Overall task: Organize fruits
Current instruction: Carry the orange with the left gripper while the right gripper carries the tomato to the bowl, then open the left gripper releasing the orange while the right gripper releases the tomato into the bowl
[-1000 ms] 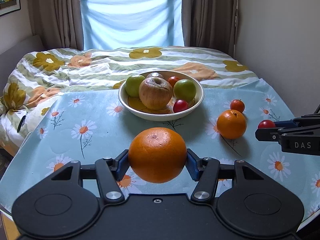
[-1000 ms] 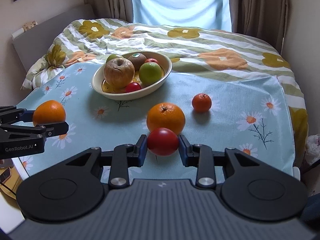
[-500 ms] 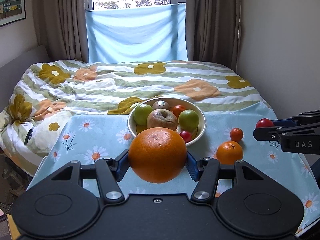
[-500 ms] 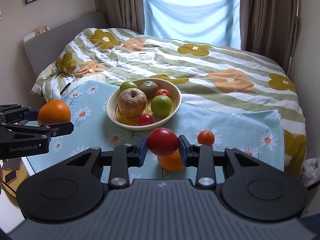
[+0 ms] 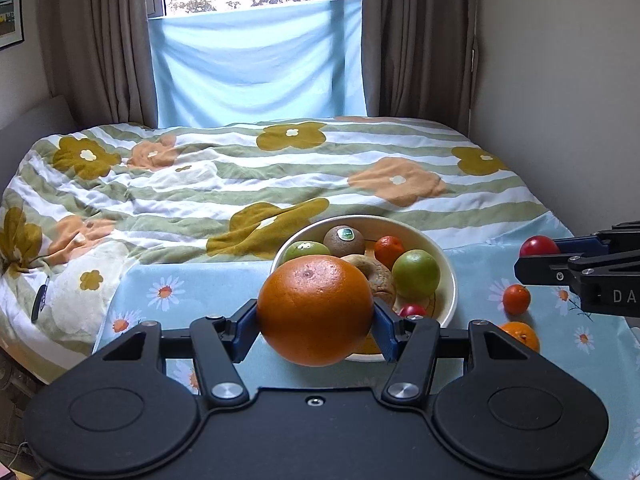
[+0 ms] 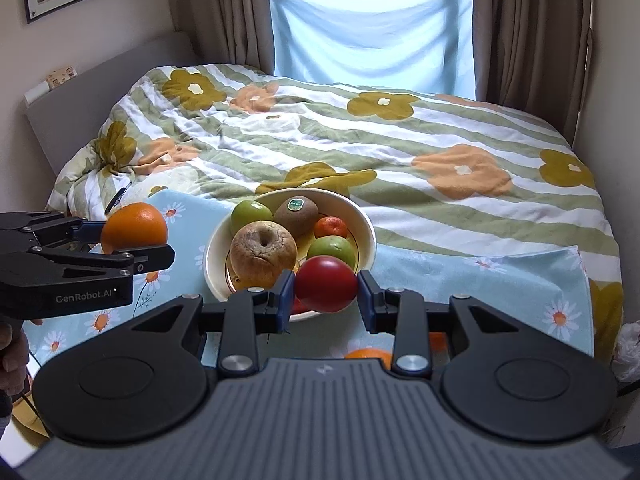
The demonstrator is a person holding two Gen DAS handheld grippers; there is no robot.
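Note:
My left gripper is shut on a large orange and holds it in the air, in front of the white fruit bowl. It also shows in the right wrist view. My right gripper is shut on a red tomato, raised near the bowl's front rim; it shows at the right in the left wrist view. The bowl holds a wrinkled brown apple, a kiwi, two green apples, a small tangerine and a small red fruit.
A small tangerine and an orange lie on the daisy-print blue cloth right of the bowl. Behind is a bed with a flowered striped quilt. Walls stand close on the right.
Both grippers have risen with their fruit and moved nearer the bowl. The table now sits lower in both views.

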